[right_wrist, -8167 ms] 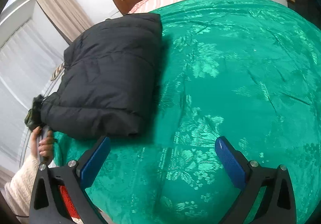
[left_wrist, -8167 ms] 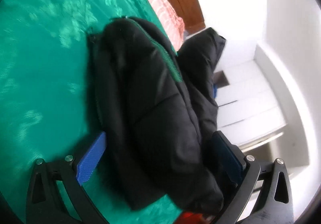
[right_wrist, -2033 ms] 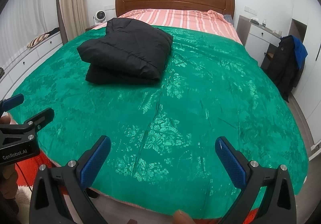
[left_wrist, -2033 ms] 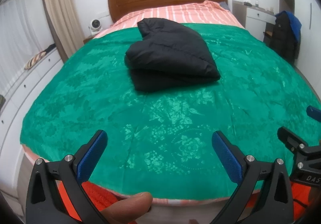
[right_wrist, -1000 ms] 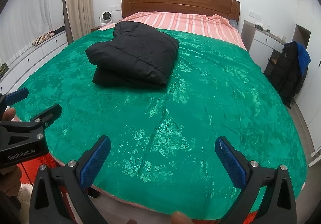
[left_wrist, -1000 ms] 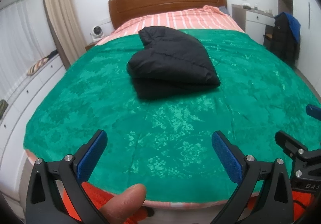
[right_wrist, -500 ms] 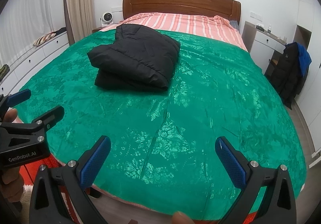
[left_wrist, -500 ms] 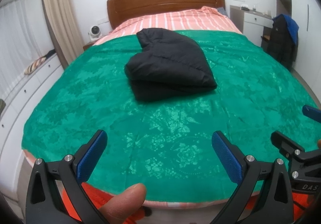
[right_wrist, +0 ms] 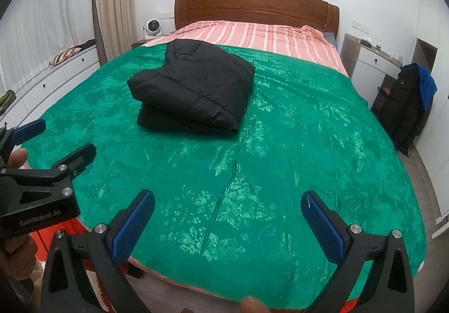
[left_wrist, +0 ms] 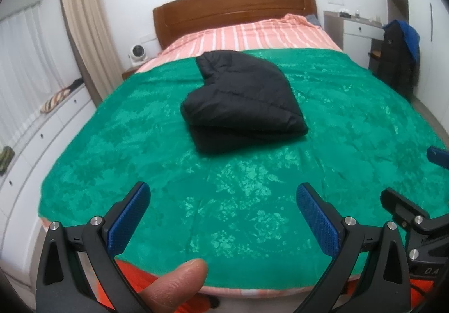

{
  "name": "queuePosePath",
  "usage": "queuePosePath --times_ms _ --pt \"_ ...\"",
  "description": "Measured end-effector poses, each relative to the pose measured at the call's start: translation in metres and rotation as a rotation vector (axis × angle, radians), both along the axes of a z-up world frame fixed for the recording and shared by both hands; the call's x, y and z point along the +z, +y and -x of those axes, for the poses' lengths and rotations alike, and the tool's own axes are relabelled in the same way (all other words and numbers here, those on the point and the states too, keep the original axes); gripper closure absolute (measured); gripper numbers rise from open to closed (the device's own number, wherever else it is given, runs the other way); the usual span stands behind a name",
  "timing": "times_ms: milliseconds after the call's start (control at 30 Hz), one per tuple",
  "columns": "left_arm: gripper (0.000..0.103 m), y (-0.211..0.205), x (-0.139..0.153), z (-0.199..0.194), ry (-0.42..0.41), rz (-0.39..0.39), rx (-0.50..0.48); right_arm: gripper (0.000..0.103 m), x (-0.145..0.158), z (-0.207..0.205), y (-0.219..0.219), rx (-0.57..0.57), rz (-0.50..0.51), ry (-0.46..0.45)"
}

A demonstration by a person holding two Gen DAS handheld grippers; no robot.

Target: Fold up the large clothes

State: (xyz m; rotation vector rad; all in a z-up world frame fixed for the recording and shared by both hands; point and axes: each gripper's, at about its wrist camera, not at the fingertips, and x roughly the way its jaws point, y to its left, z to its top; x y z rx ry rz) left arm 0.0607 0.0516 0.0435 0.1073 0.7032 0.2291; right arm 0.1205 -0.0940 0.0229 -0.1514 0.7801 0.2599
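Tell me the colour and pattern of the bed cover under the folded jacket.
Green bed cover with a shiny floral pattern, clearest in the right wrist view.

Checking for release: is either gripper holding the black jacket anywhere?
Neither. Left gripper and right gripper are open; the folded black jacket lies free.

Wooden-headboard bed (left_wrist: 235,8) filling mid-frame, spread with green patterned cover (left_wrist: 252,172); folded black jacket (left_wrist: 244,101) lying on it, centre, toward upper half; striped pink sheet (left_wrist: 252,36) beyond.
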Motion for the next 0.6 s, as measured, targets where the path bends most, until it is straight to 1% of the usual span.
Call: queuePosePath --times_ms 33,267,400,600 --pt "0.000 -0.001 0.001 0.000 -0.004 -0.011 0.002 0.000 0.001 0.000 0.000 0.001 -0.003 -0.002" --pt "0.000 -0.001 0.005 0.003 -0.005 -0.014 -0.001 0.000 0.007 0.000 -0.001 0.009 -0.001 0.001" --pt "0.000 0.002 0.011 0.003 -0.007 0.007 0.008 0.000 0.015 -0.001 -0.007 0.008 -0.021 -0.003" --pt "0.000 0.005 0.009 0.003 -0.003 0.005 0.028 0.000 0.016 -0.002 -0.003 0.018 -0.018 0.001"
